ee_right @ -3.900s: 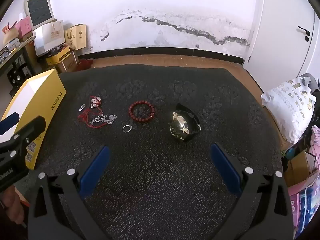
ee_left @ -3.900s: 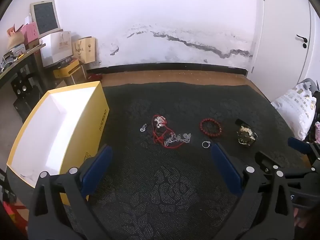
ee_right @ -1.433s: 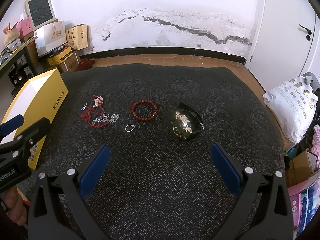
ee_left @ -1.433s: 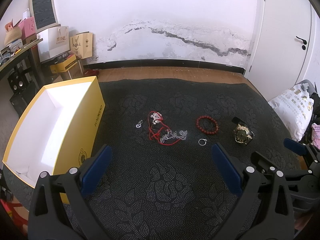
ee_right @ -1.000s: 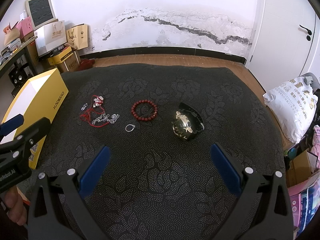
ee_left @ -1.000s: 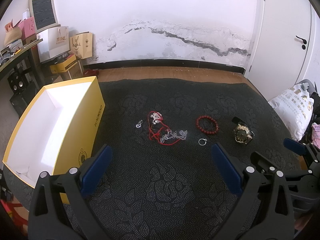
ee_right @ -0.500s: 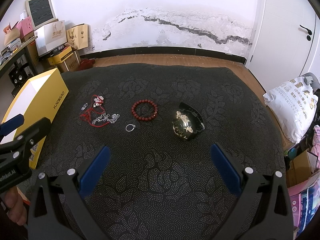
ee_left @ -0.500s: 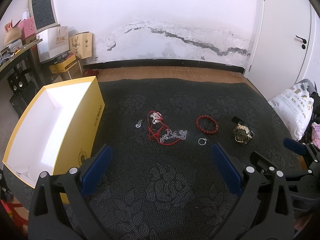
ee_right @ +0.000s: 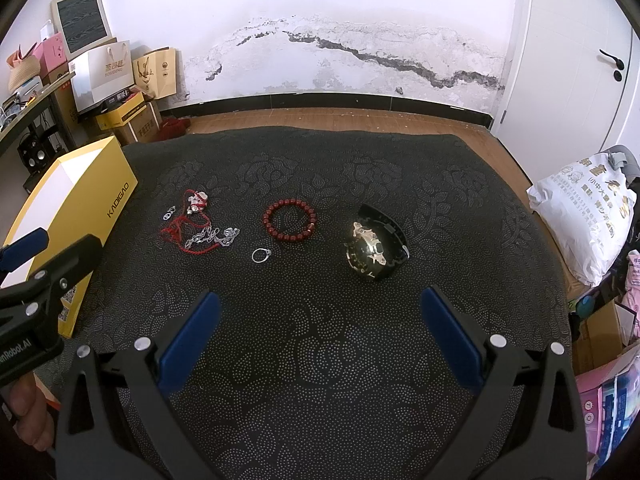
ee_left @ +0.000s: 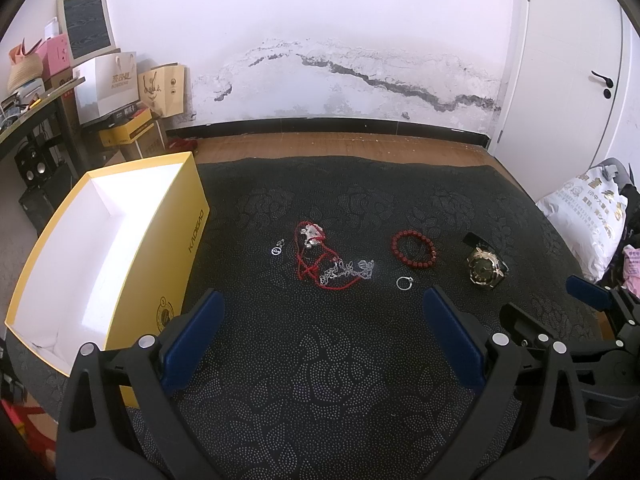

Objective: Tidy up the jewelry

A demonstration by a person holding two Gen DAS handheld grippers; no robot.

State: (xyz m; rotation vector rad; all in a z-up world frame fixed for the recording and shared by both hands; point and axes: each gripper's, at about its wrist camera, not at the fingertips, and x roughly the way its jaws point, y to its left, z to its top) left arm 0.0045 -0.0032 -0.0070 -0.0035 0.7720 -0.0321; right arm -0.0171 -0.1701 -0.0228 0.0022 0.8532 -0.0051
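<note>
Landmark is the yellow box [ee_left: 120,240], open top, white inside, nothing visible in it, sitting at the left edge of the dark mat [ee_left: 340,380]. Going right from the box: a small silver charm [ee_left: 277,249] just beside it, then a red cord [ee_left: 310,264] tangled with a silver chain [ee_left: 348,270], then a silver ring [ee_left: 404,282], a red bead bracelet [ee_left: 413,249] slightly behind the ring, and the watch [ee_left: 485,266] furthest from the box. Left gripper [ee_left: 320,344] has jaws spread wide, holding nothing, hovering over bare mat nearer the camera than the cord and chain; the tangle lies ahead of it, roughly centred between the fingers, well apart. Right gripper [ee_right: 318,340] is also wide apart and empty, with the watch [ee_right: 374,249] ahead toward its right finger and the bracelet [ee_right: 290,220] ahead toward its left. Nothing is boxed yet by the look of it. Risks: the cord and chain are interlocked, so pinching one likely drags the other or drops it halfway to the box; the ring and charm are thin and flat on a textured mat, so the fingers may close over them and miss; the bracelet can roll out of a pinch.
</note>
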